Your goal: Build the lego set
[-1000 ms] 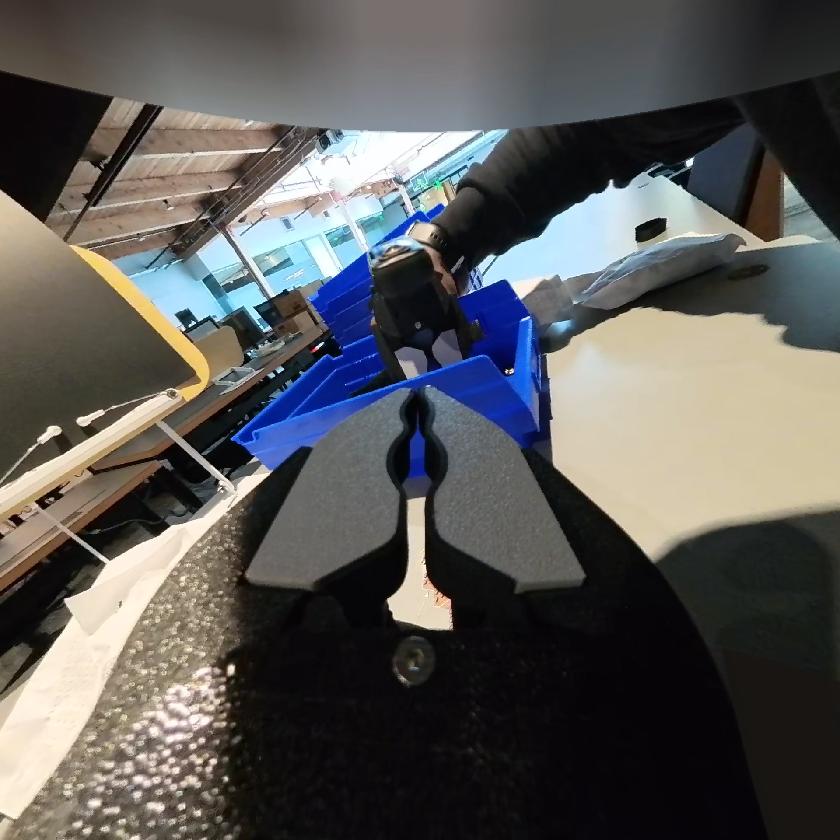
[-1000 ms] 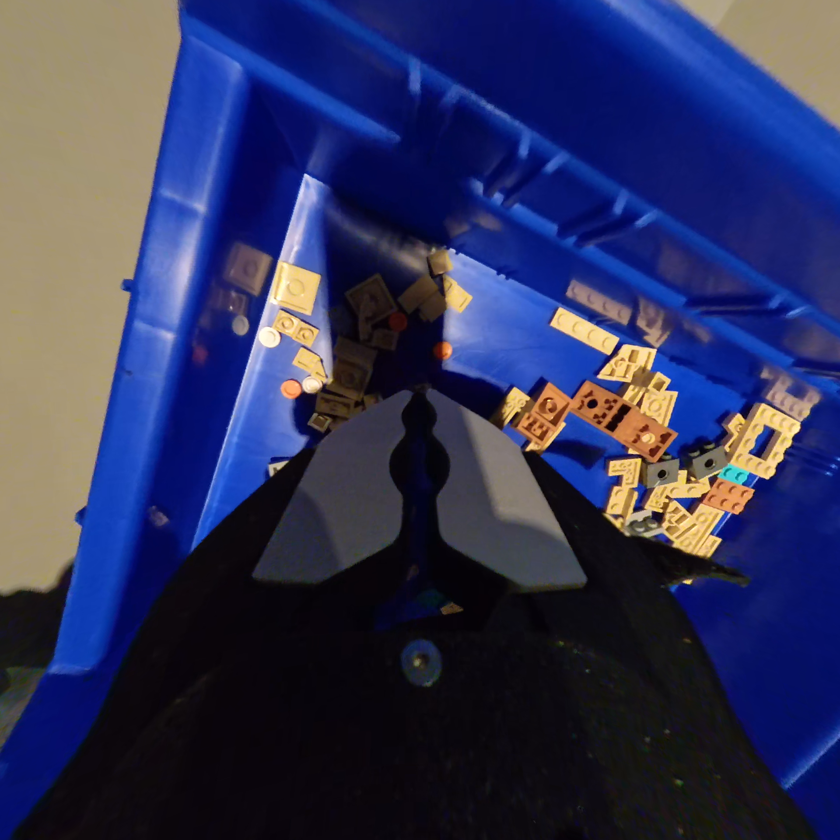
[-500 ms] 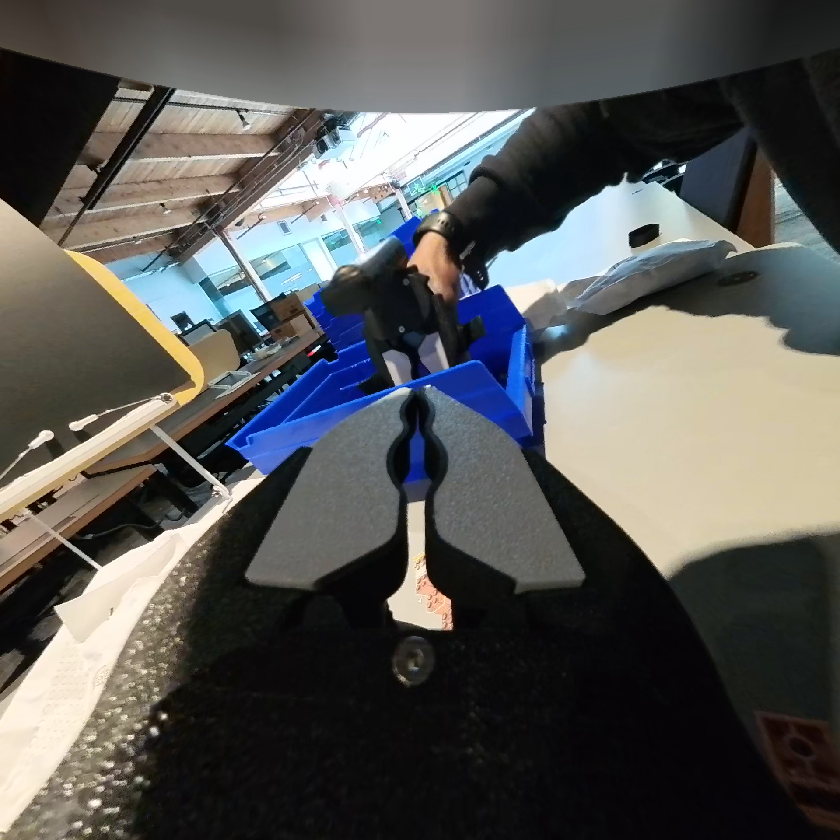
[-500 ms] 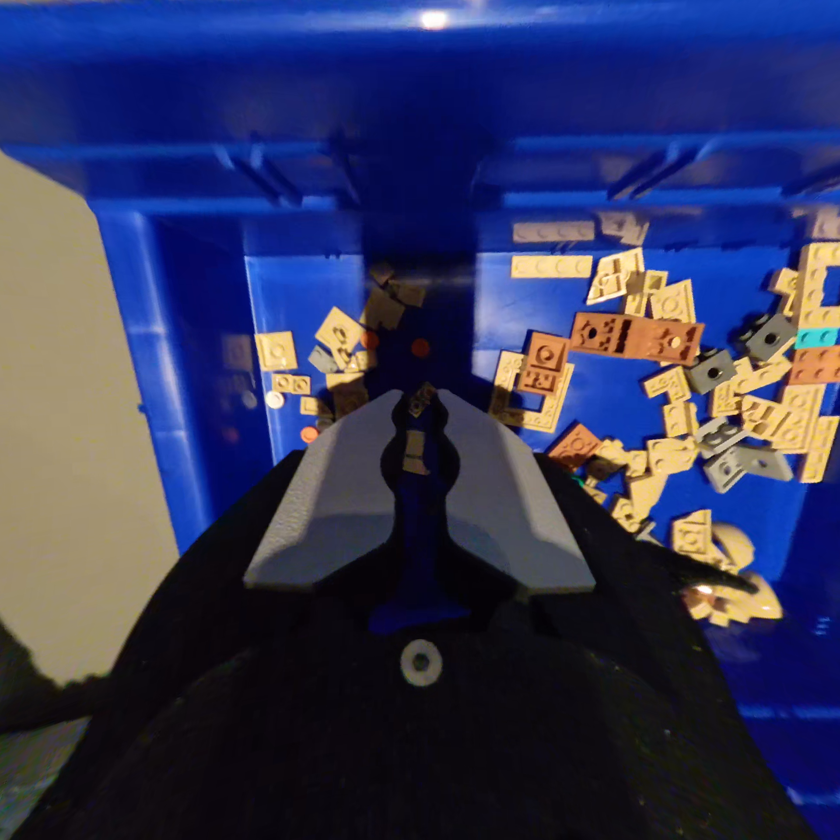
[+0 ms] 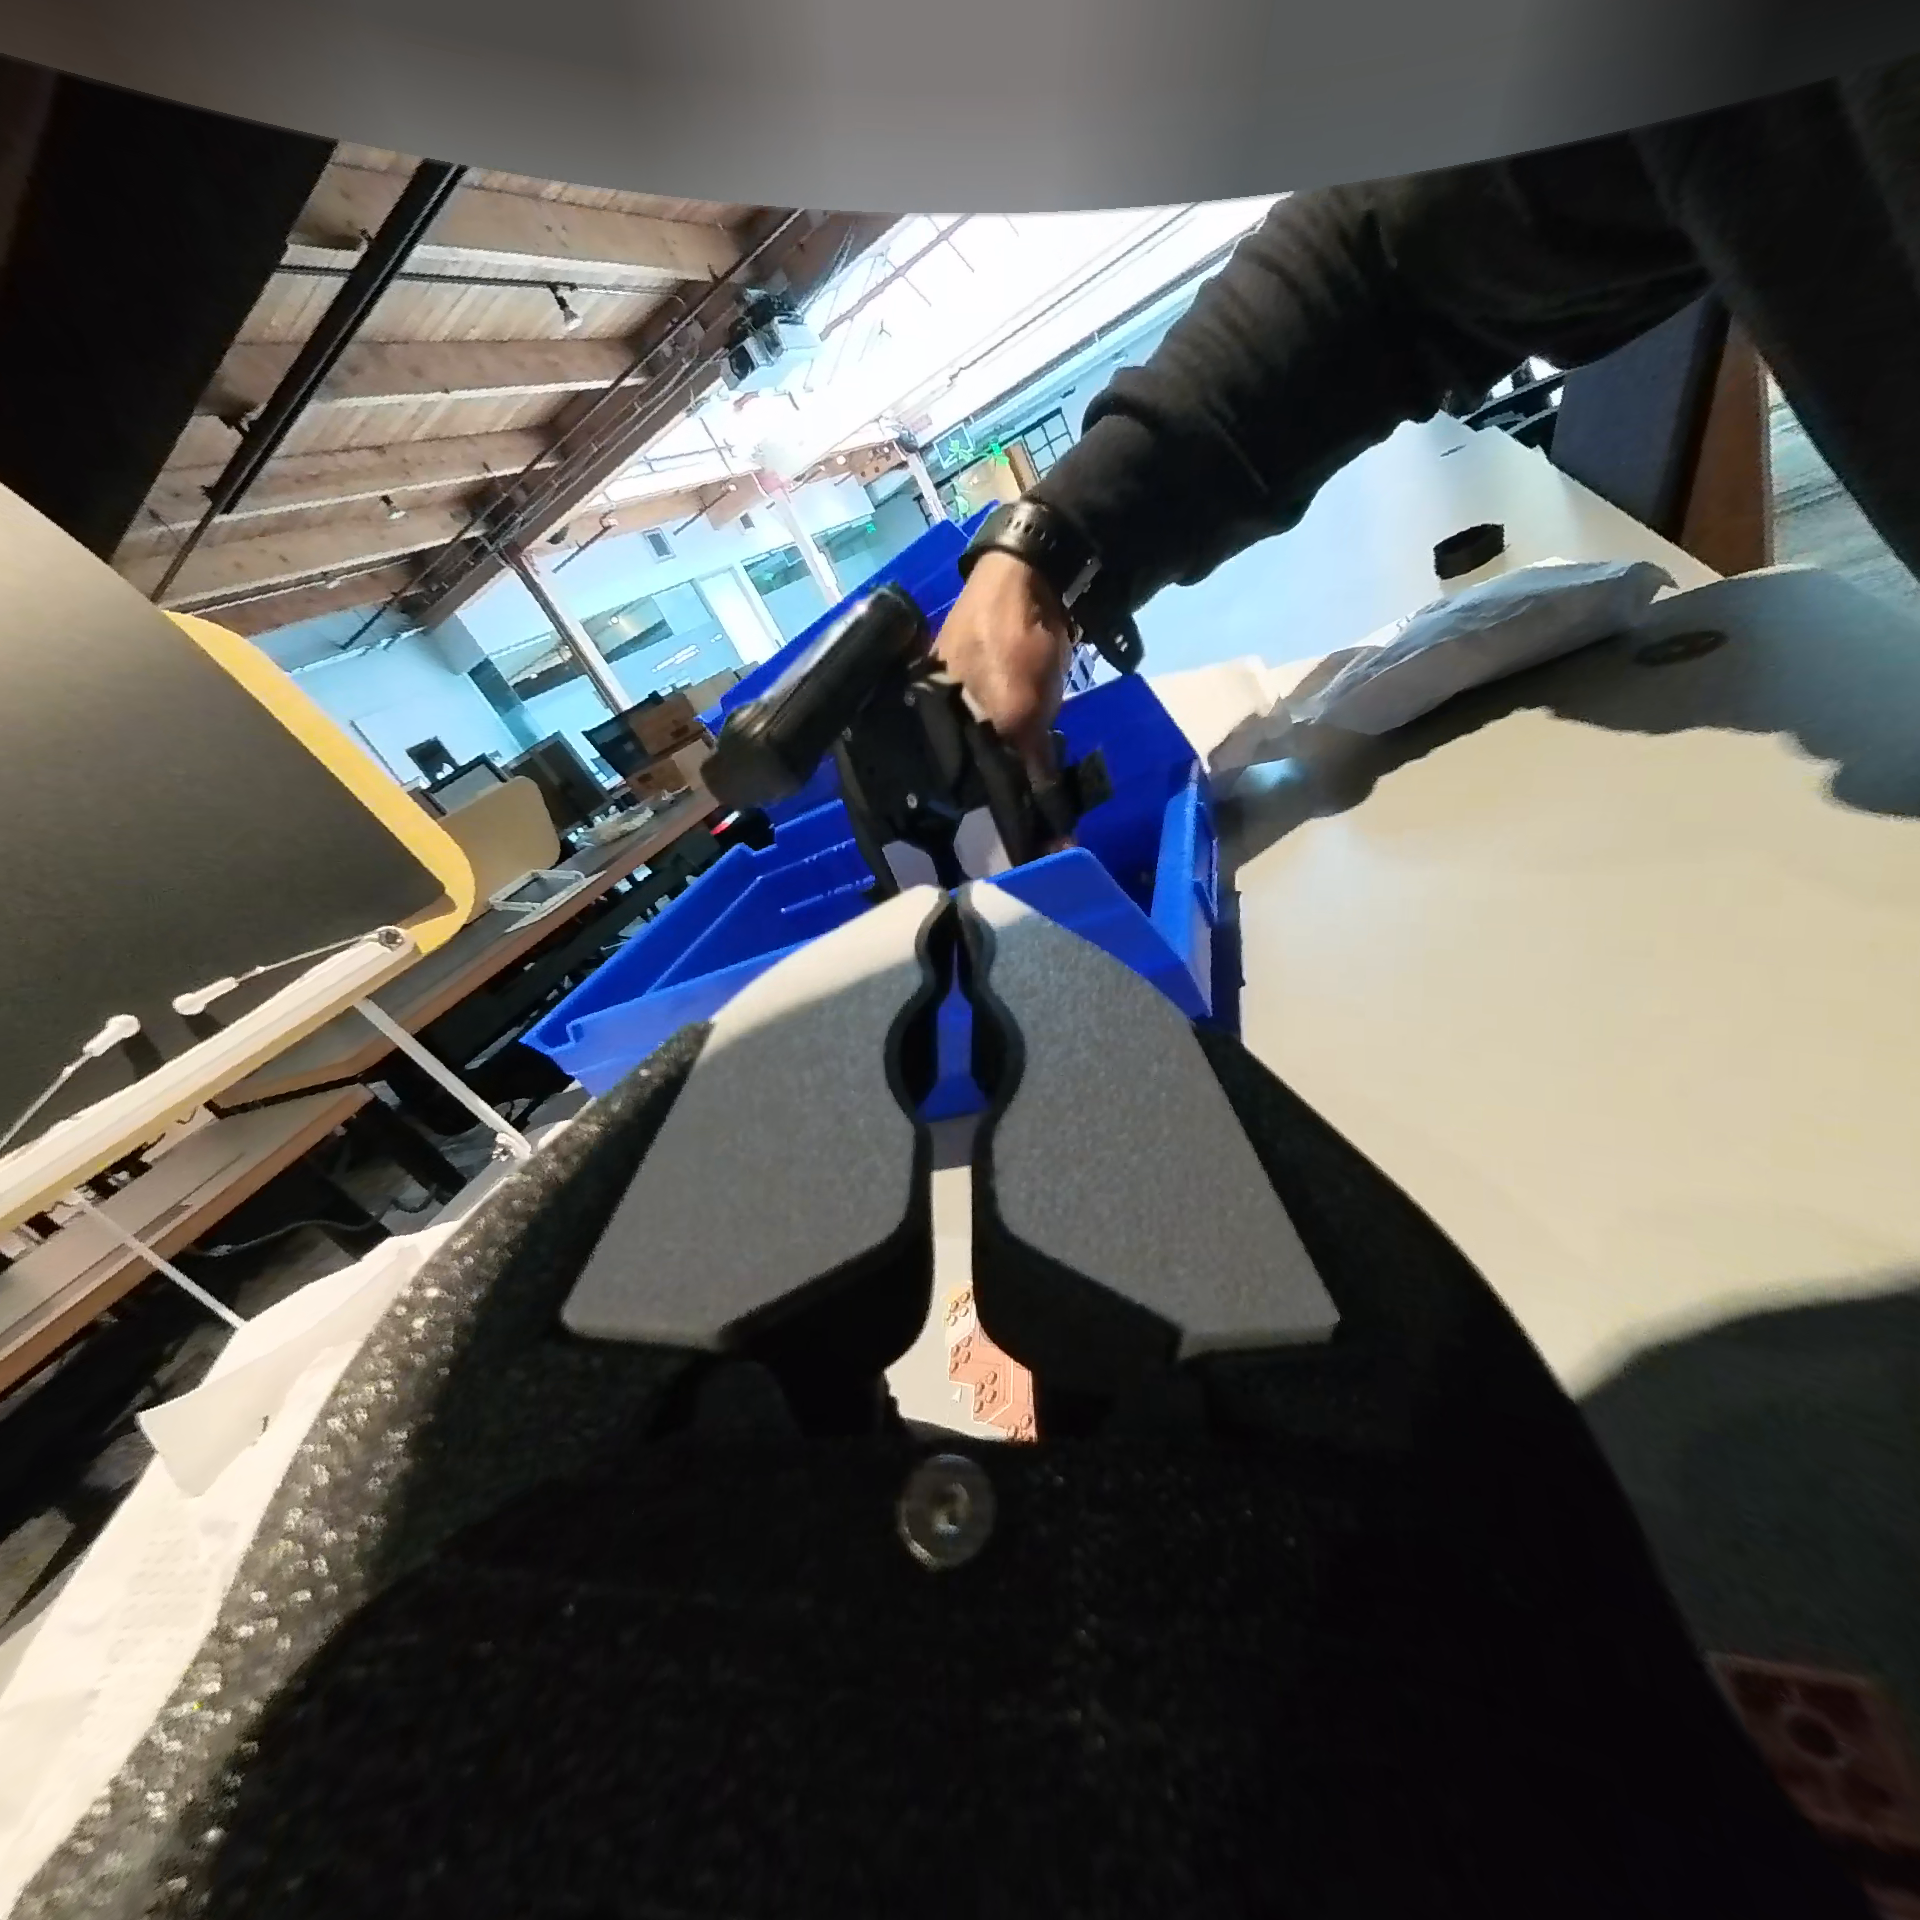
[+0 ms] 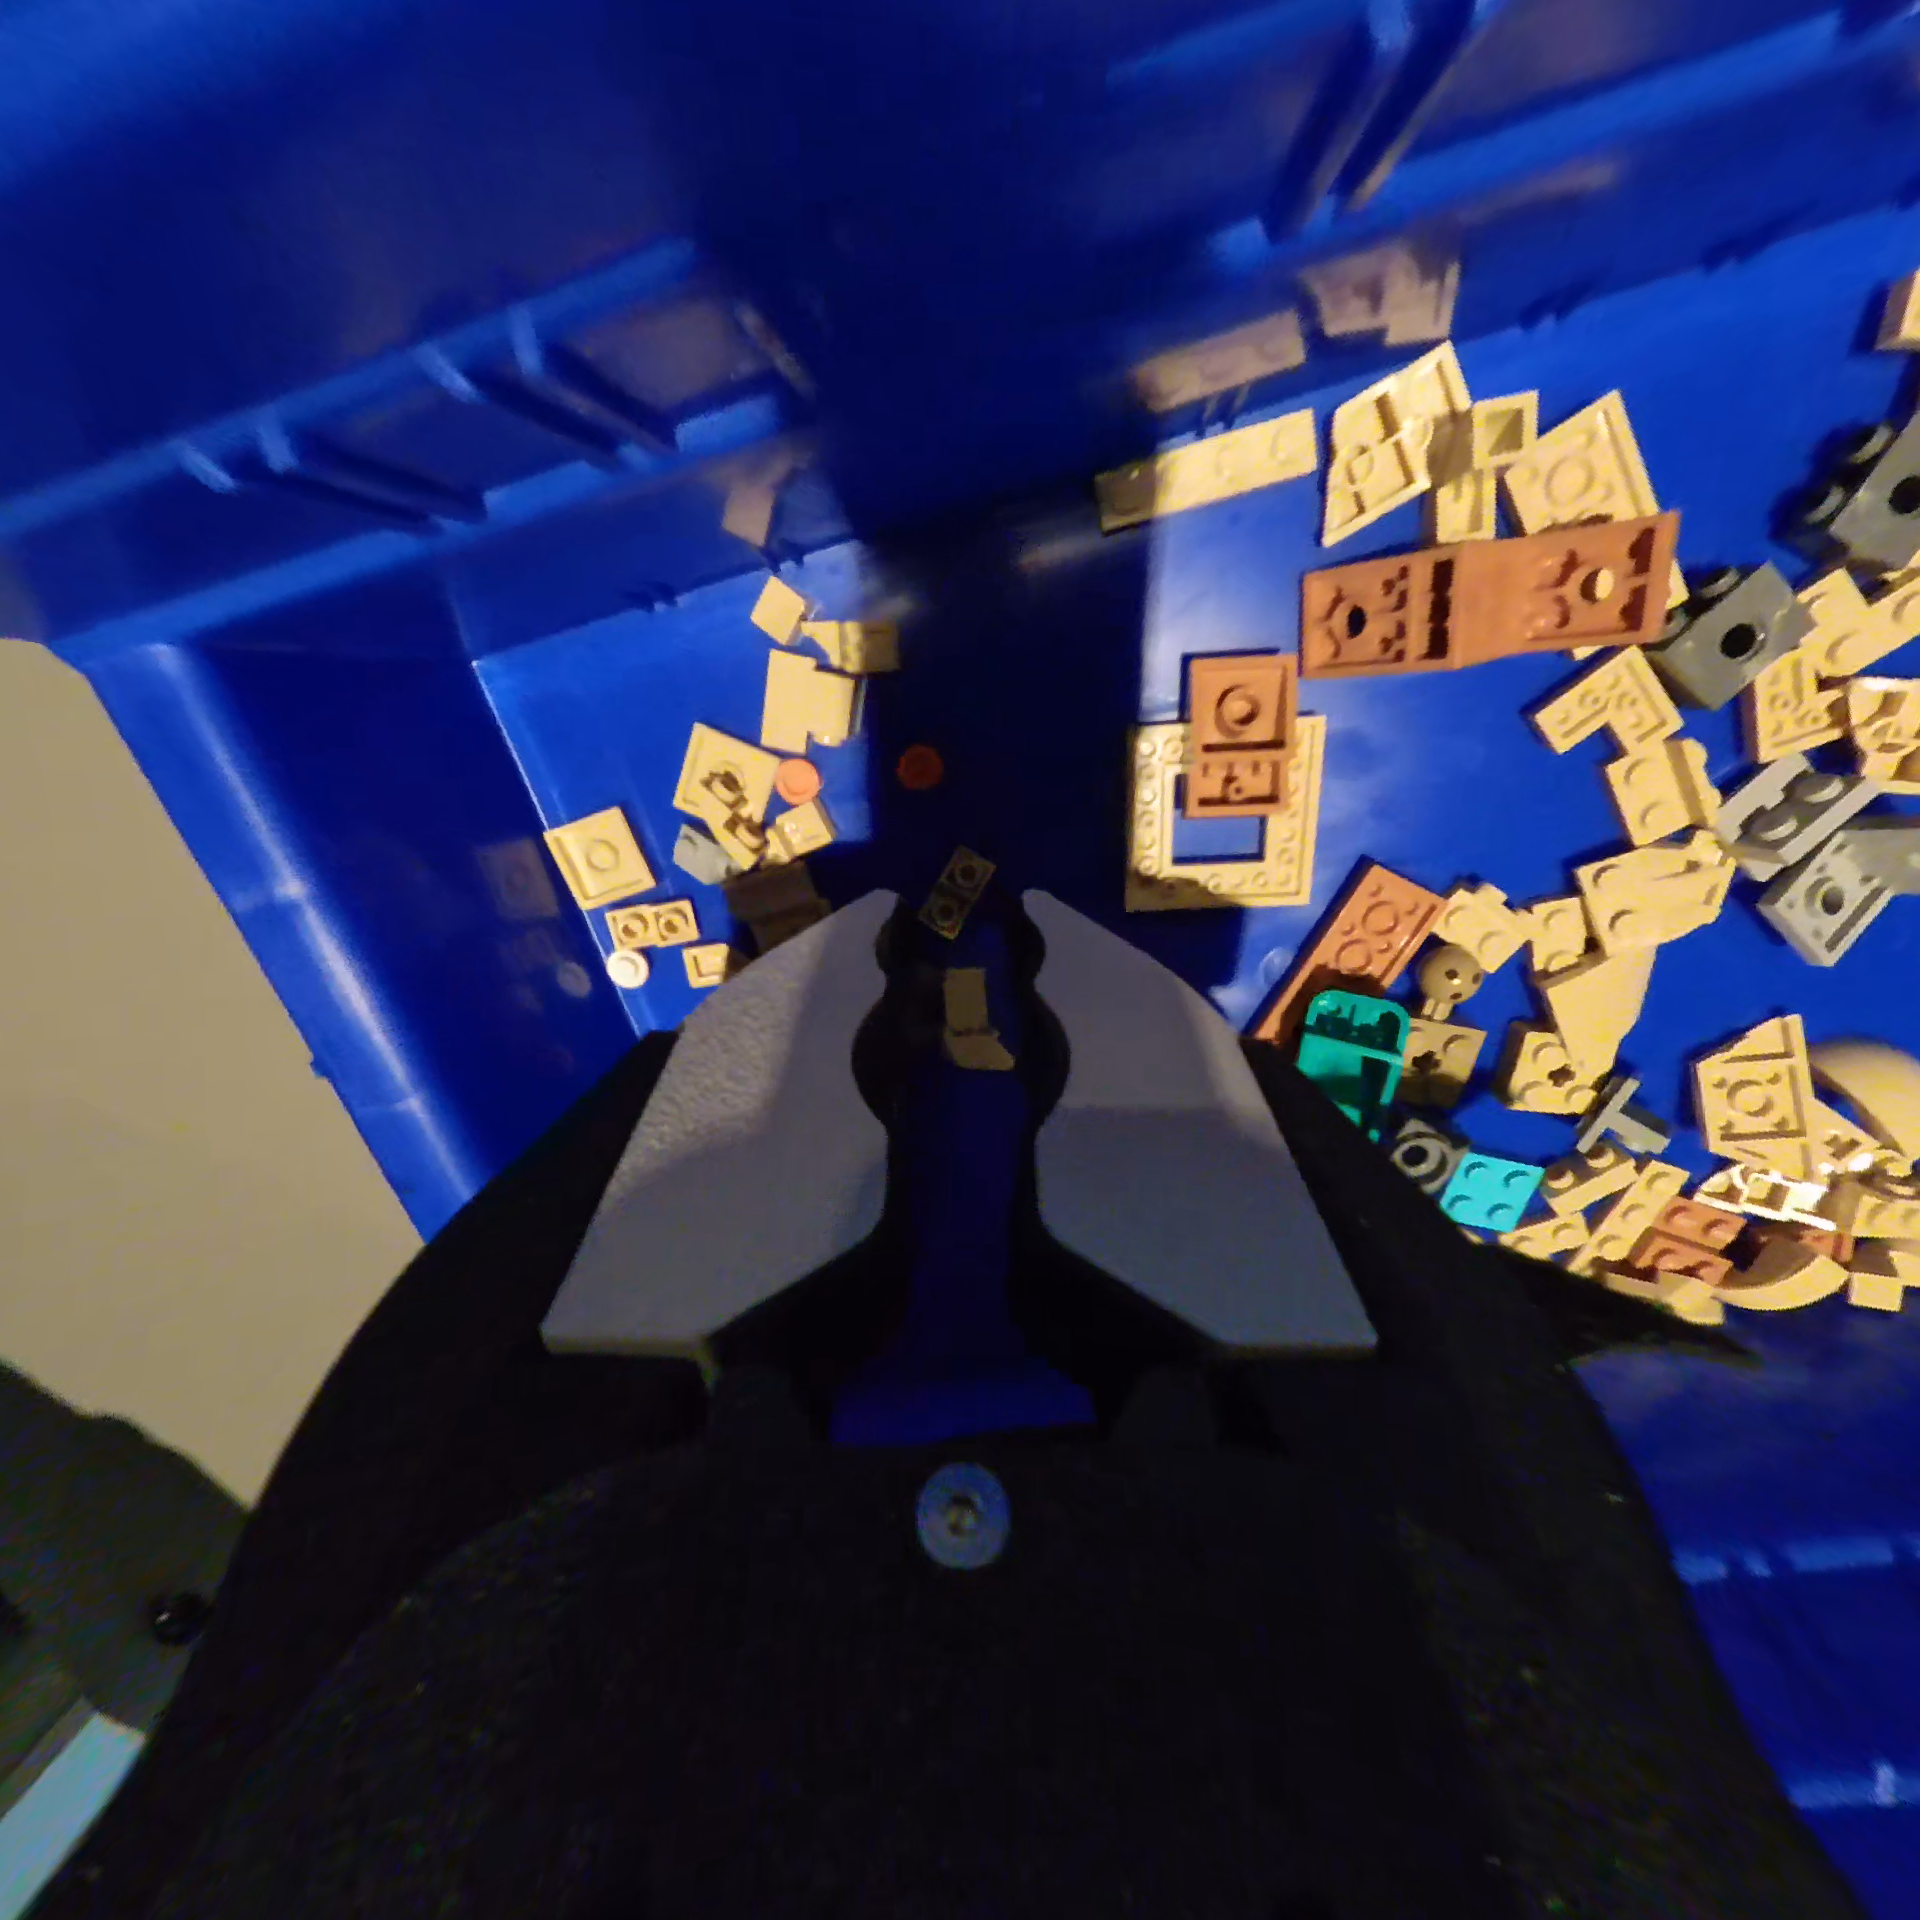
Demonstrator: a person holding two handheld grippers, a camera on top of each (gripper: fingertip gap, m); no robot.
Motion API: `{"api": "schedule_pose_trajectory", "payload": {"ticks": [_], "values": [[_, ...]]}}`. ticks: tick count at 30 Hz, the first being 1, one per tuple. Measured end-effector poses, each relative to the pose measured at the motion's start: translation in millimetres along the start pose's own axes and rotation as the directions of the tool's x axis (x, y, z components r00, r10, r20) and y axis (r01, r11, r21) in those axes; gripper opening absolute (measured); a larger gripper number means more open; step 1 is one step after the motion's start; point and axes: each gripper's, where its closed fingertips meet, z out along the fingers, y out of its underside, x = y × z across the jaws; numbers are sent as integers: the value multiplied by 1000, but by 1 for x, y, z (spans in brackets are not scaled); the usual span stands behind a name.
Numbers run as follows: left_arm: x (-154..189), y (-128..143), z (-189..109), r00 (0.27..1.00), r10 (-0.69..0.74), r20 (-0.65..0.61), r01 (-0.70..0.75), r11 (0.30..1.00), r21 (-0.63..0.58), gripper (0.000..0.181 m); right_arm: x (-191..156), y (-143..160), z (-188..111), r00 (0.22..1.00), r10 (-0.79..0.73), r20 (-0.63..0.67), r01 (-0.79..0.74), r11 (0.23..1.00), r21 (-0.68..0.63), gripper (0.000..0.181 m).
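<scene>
The right claw [image 6: 951, 914] is hanging parted over flat tan plates [image 6: 601, 857] in a glossy blue bin [image 6: 364, 883]; the left claw [image 5: 954, 914] is sitting pinched shut, empty.

Legible text: none. Green illuminated sign [image 5: 971, 454], upper centre of the left wrist view, possibly bears characters; too distant and blurred to make out.

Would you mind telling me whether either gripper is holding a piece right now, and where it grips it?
Neither holds anything. The right gripper is open over the blue bin, small tan pieces lying loose between its fingers. The left gripper is shut on nothing.
</scene>
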Motion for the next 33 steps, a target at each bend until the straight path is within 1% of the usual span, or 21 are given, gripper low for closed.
{"api": "schedule_pose_trajectory", "payload": {"ticks": [5,8,11,13,15,17,20,21,23,24,25,26,27,29,31,33], "values": [[-1,-1,0,1000,-11,5,11,1000,9,0,3,1,5,999,20,-29,-21,999,-45,16],[-1,-4,0,1000,-22,10,21,999,25,0,0,1,5,999,10,-32,-12,997,-72,9],[2,-9,-1,1000,-16,9,15,999,42,0,0,0,5,999,7,-41,-11,996,-92,7],[6,-14,-3,1000,-3,4,2,999,53,0,1,-1,5,999,20,-46,-24,996,-86,7],[10,-18,-6,1000,26,-1,-26,998,54,0,2,-5,1,996,32,-80,-37,998,-59,7],[11,-20,-13,999,45,7,-46,998,51,0,0,-16,-15,991,56,-121,-54,998,14,6],[9,-23,-28,999,45,26,-46,998,47,0,-19,-43,-64,976,103,-190,-63,977,203,6],[8,-24,-33,998,49,31,-51,998,43,0,-33,-54,-82,974,109,-199,-51,960,276,6],[6,-27,-44,996,77,49,-79,996,39,0,-75,-76,-114,975,106,-195,-16,909,417,6],[5,-27,-50,994,90,57,-92,995,31,0,-98,-86,-123,978,101,-185,-2,882,472,6],[4,-26,-54,992,107,60,-108,994,20,0,-122,-95,-126,982,93,-165,5,857,515,6],[4,-26,-58,990,125,62,-126,992,13,0,-143,-102,-122,985,84,-147,8,843,538,6],[5,-26,-62,988,138,64,-139,990,7,0,-161,-106,-112,987,74,-144,15,845,535,6],[6,-22,-67,986,158,56,-157,987,-11,0,-188,-111,-78,989,40,-143,33,878,477,6],[8,-19,-70,984,174,49,-173,985,-23,0,-206,-116,-43,995,28,-97,17,903,429,6],[11,-15,-72,982,186,43,-185,982,-36,0,-221,-121,-13,999,14,-33,0,924,383,7]]}}
